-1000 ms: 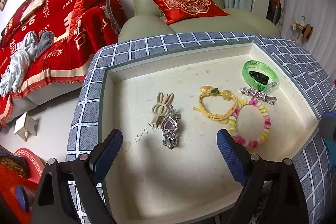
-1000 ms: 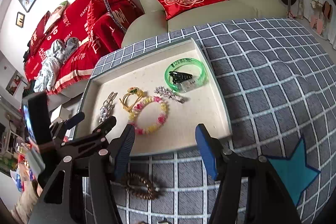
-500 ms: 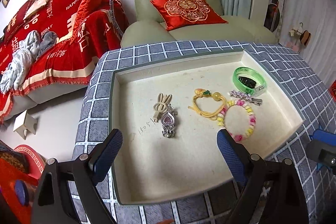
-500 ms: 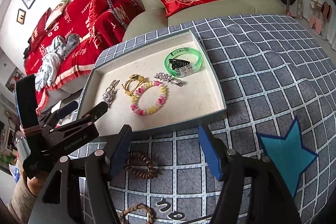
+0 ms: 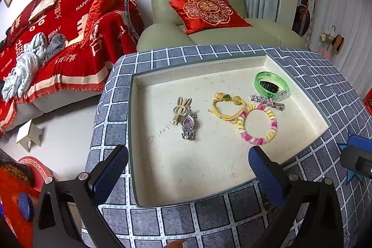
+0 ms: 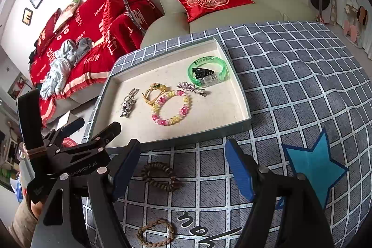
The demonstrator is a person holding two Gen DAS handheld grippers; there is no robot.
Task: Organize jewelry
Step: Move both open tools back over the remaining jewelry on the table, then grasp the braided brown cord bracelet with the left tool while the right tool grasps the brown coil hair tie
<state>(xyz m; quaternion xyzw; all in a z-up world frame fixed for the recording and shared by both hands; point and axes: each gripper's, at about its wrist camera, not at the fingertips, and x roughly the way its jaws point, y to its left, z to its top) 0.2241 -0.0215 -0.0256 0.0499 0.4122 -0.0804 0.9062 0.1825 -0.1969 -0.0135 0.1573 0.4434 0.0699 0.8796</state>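
A cream-lined tray [image 5: 200, 169] [image 6: 218, 113] on the checked cloth holds a rabbit clip [image 5: 181, 107], a silver heart brooch [image 5: 188, 126] [image 6: 126, 105], a yellow cord bracelet [image 5: 229, 107] [image 6: 156, 91], a pink-yellow bead bracelet [image 5: 258, 123] [image 6: 171, 107], a silver hair clip [image 5: 267, 101] [image 6: 191, 88] and a green bangle [image 5: 271, 85] [image 6: 208, 72]. A dark brown coil bracelet [image 6: 160, 176] and a braided tan bracelet [image 6: 155, 232] lie on the cloth in front of the tray. My left gripper [image 5: 188, 169] is open and empty over the tray's near edge. My right gripper [image 6: 183, 169] is open and empty above the coil bracelet.
The table carries a grey checked cloth [image 6: 302, 90] with a blue star [image 6: 313, 164]. A green armchair with a red cushion [image 5: 209, 11] stands behind it. A red-covered sofa [image 5: 58, 38] is to the left. The left gripper's body [image 6: 69, 155] shows in the right wrist view.
Both grippers have pulled back from the tray toward me, so the tray looks smaller and more cloth shows. The two loose bracelets have come into the right wrist view. Both jaws stay open.
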